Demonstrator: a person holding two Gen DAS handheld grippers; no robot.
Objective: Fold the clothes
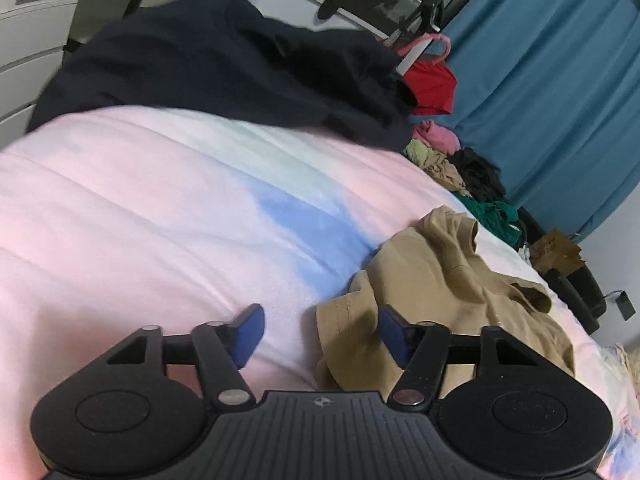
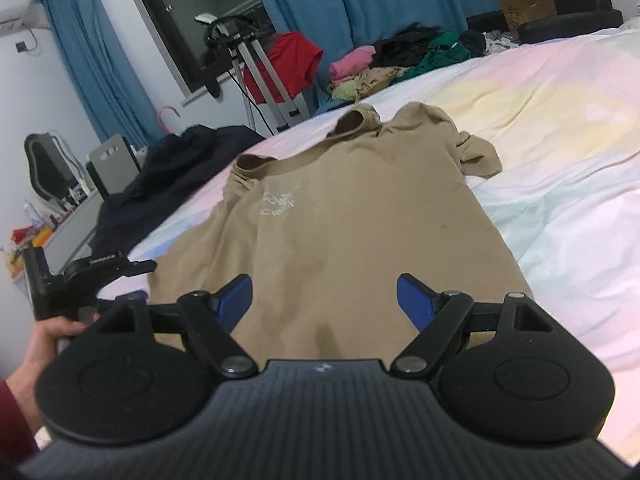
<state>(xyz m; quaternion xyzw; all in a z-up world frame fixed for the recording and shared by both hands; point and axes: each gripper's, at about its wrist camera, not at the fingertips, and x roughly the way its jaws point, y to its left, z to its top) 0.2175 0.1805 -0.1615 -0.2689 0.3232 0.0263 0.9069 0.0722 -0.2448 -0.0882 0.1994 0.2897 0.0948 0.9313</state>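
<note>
The tan T-shirt (image 2: 344, 216) lies on the bed (image 2: 560, 184), mostly flat, with its hem nearest the right gripper (image 2: 324, 300) and its collar far ahead of those jaws; one sleeve is bunched off to the right beyond them. Both sets of jaws stand wide apart and hold nothing. The step in hand looks like taking hold of the shirt to begin a fold. The right jaws hover over the hem, cloth showing between and beneath them, so a good grasp there means lowering until one fingertip slides under the edge before closing, catching both layers, not only the top one. The left gripper (image 1: 320, 334) sits at the shirt's side edge: cloth lies under its right jaw and bare bedding under its left, so it should shift rightward to bring the edge between the jaws. Smoothing the rumpled sleeve first would likely give a cleaner fold.
</note>
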